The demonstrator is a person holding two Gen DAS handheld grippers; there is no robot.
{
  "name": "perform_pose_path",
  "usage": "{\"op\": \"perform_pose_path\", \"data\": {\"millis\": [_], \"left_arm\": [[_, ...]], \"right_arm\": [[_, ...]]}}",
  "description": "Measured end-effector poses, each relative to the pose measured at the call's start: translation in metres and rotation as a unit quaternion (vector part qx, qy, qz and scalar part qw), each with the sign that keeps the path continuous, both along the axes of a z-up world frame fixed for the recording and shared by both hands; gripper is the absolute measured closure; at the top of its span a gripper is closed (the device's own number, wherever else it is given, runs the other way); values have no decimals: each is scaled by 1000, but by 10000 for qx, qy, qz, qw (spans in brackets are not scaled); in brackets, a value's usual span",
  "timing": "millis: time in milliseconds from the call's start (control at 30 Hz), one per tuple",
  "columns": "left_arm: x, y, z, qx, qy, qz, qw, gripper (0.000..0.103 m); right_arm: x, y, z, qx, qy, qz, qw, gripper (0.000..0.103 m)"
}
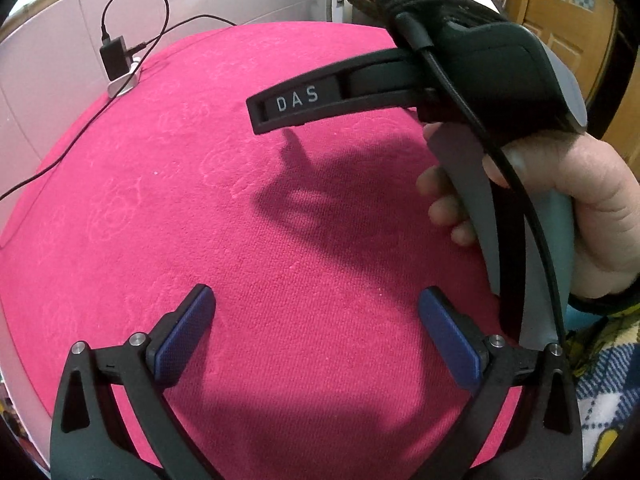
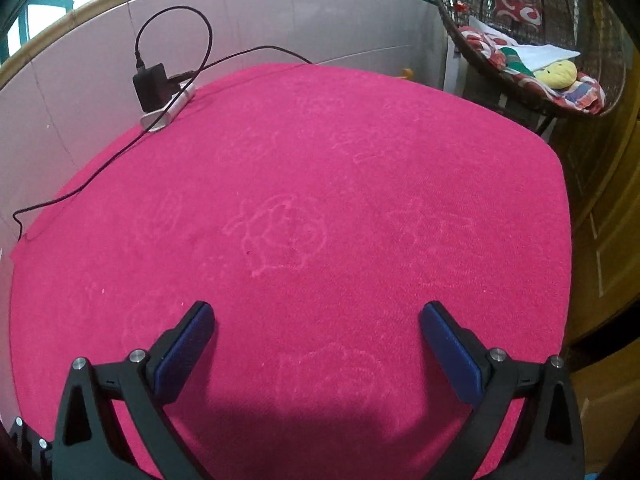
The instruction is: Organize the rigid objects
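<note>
- The left claw (image 1: 316,332) hangs over the pink cloth (image 1: 240,220) with its blue pads (image 1: 182,340) spread wide and nothing between them.
- The right claw (image 2: 316,344) is likewise wide and empty; in the left wrist view its black body, lettered "DAS", is held by a hand (image 1: 560,208) over the desk.
- No rigid objects to organize show in either view; the cloth is bare where the cameras reach, so where they lie cannot be told.
- Judging from the task wording only, the items should be stiff and hold their shape, so a firm pinch across a narrow, flat-sided part would likely suit; weight and slipperiness cannot be judged.
- The cloth is a nubby, towel-like fabric with faint embossed flower outlines; it should give some grip under anything set down.
- At the far left edge a small black charger block (image 2: 150,84) stands in a pale holder (image 2: 168,114), its thin cable (image 2: 80,188) trailing along the cloth edge.
- Smooth pale panels (image 2: 280,16) wall the desk behind.
</note>
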State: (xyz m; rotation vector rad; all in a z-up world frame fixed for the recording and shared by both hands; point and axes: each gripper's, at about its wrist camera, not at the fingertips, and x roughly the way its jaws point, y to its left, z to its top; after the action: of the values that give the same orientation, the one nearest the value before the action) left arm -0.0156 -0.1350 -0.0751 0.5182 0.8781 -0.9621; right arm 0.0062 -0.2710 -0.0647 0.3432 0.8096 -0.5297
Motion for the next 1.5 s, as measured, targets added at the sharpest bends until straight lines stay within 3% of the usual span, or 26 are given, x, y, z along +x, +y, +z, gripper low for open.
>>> {"op": "perform_pose_path", "data": {"millis": [1500], "left_arm": [[-3, 1, 2, 7, 17, -45, 10000, 0]], "right_arm": [[22, 11, 1, -288, 408, 169, 9986, 0]]}}
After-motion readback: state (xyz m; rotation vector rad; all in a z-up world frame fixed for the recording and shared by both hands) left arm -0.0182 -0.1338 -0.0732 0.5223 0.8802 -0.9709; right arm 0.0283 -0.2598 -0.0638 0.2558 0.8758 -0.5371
